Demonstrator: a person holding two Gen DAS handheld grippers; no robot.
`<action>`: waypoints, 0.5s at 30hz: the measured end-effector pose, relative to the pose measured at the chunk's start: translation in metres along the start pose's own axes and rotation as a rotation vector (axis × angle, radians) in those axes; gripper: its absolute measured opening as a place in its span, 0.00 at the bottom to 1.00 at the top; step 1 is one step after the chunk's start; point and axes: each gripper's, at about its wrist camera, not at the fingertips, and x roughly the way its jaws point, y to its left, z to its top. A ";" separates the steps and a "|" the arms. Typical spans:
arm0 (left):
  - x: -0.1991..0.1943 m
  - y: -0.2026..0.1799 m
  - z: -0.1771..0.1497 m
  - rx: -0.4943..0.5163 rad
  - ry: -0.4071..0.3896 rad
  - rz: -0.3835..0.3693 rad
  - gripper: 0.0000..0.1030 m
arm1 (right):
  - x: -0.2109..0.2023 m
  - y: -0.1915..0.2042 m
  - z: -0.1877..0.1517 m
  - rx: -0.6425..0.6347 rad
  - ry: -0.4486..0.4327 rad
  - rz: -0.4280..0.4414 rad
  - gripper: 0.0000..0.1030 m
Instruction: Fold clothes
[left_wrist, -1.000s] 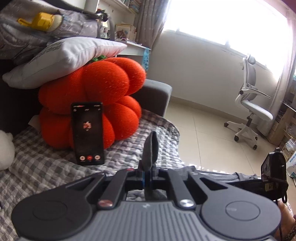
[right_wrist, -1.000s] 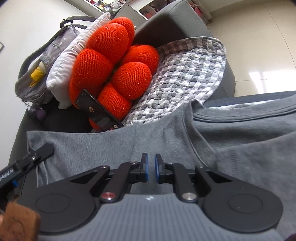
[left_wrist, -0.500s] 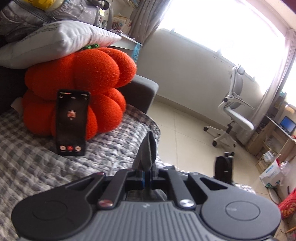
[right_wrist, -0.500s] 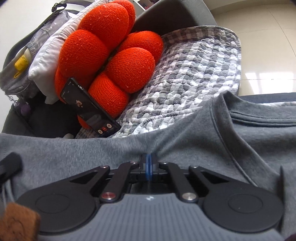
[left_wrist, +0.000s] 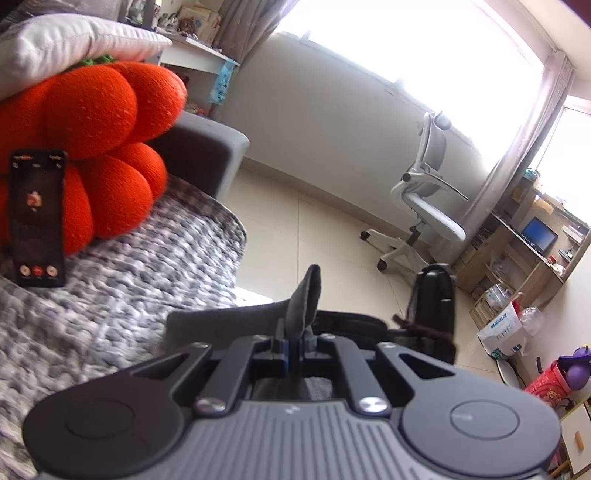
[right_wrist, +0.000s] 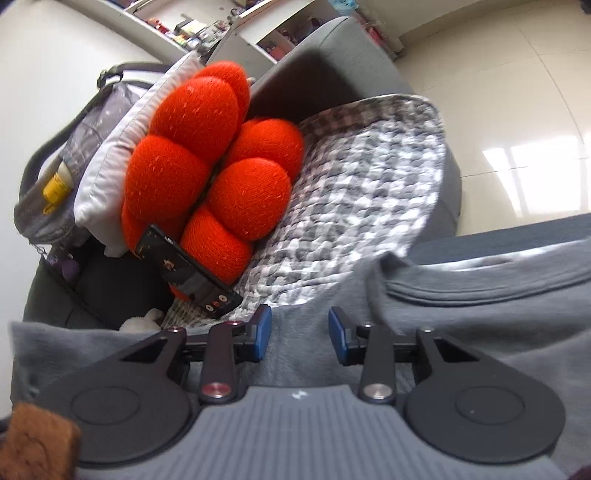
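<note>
A grey sweatshirt (right_wrist: 461, 317) lies spread over the checked blanket (right_wrist: 369, 192), its neckline to the right in the right wrist view. My right gripper (right_wrist: 300, 334) hovers over it with its jaws opening; the grey cloth lies under the gap, and the blue pads (right_wrist: 263, 332) do not press on it. In the left wrist view my left gripper (left_wrist: 293, 352) is shut on a fold of the grey sweatshirt (left_wrist: 306, 299), which sticks up between the fingers. The right gripper (left_wrist: 436, 291) shows as a dark shape to the right of it.
An orange pumpkin cushion (right_wrist: 207, 162) with a phone (right_wrist: 188, 273) leaning on it sits at the sofa's back, beside a white pillow (right_wrist: 110, 162) and a grey bag (right_wrist: 74, 147). Tiled floor (left_wrist: 332, 229) and an office chair (left_wrist: 424, 206) lie beyond the sofa edge.
The right gripper closed on the sweatshirt, then opened its jaws wide. The left gripper moved right with its pinched fold; the cushion and phone slid to the left of its view.
</note>
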 end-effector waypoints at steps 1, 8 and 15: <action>0.006 -0.004 -0.002 -0.005 0.014 -0.006 0.04 | -0.010 -0.005 0.001 0.012 -0.006 0.002 0.38; 0.060 -0.019 -0.022 -0.054 0.114 0.007 0.04 | -0.073 -0.044 0.002 0.143 -0.077 0.017 0.38; 0.100 -0.025 -0.045 -0.080 0.188 0.031 0.04 | -0.108 -0.081 -0.007 0.238 -0.136 0.032 0.39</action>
